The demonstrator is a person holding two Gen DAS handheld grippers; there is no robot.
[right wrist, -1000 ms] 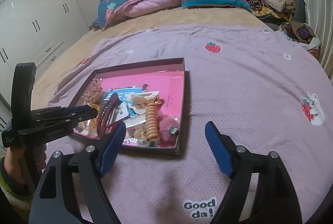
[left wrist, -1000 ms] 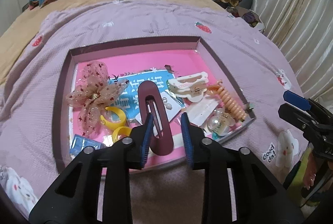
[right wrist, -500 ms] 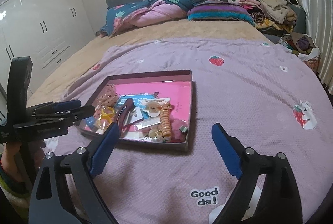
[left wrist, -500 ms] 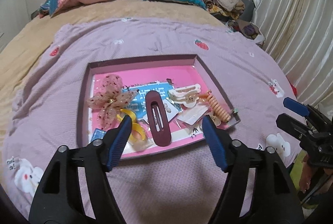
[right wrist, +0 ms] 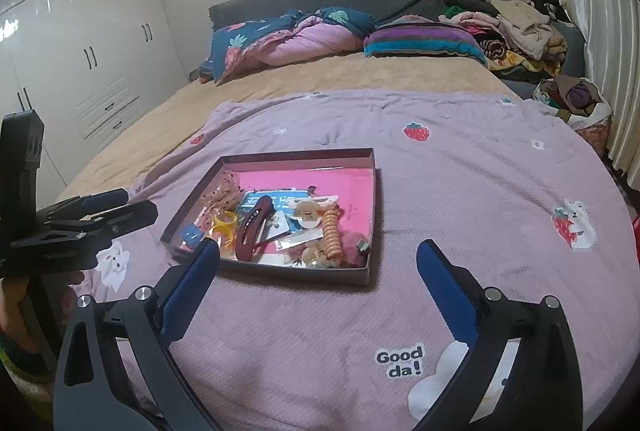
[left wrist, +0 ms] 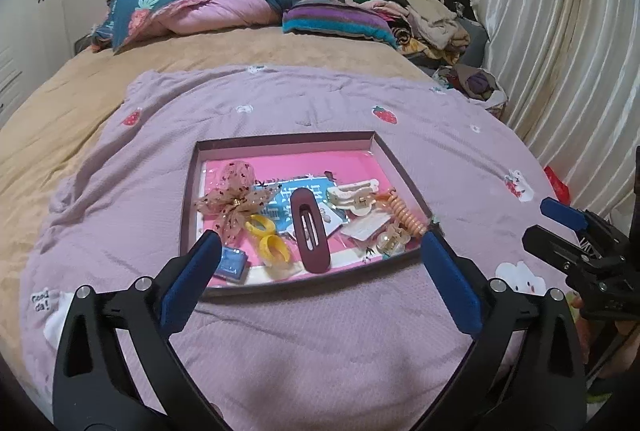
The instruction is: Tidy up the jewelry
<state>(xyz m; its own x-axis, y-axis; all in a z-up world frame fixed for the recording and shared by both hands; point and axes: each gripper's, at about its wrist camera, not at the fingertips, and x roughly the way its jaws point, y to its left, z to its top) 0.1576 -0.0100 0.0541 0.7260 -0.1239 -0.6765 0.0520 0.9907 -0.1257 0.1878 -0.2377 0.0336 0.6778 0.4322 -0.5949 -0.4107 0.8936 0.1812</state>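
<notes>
A flat box [left wrist: 384, 159] with a pink floor sits on a purple blanket [left wrist: 280, 343] on the bed [left wrist: 248, 49]. The left tool [left wrist: 320, 271] hangs over the blanket at the near side of the box, spread wide with nothing in it. Its two blue pads [left wrist: 191, 281] sit by the two near corners of the box, one at each. Inside the box, a long dark red clip [left wrist: 310, 225] lies near the middle, pointing from far to near, and its near end is just past the gap of the left tool. To the left of the clip is a frilly bow [left wrist: 236, 201], with yellow rings [left wrist: 272, 249] nearer and a small blue thing [left wrist: 232, 263] in the near left corner. To the right of the clip are a cream claw clip [left wrist: 354, 193], an orange coil tie [left wrist: 406, 217] and a clear round clip [left wrist: 390, 243]. The far part of the pink floor is bare. The right tool [right wrist: 318, 281] is also spread wide and holds nothing. It hangs over the blanket, a bit nearer than the box and toward its right side, not touching it. Its left pad [right wrist: 190, 291] is close to the near edge of the box. Pillows [right wrist: 304, 35] and a pile of clothes [right wrist: 516, 27] lie at the far end of the bed.
</notes>
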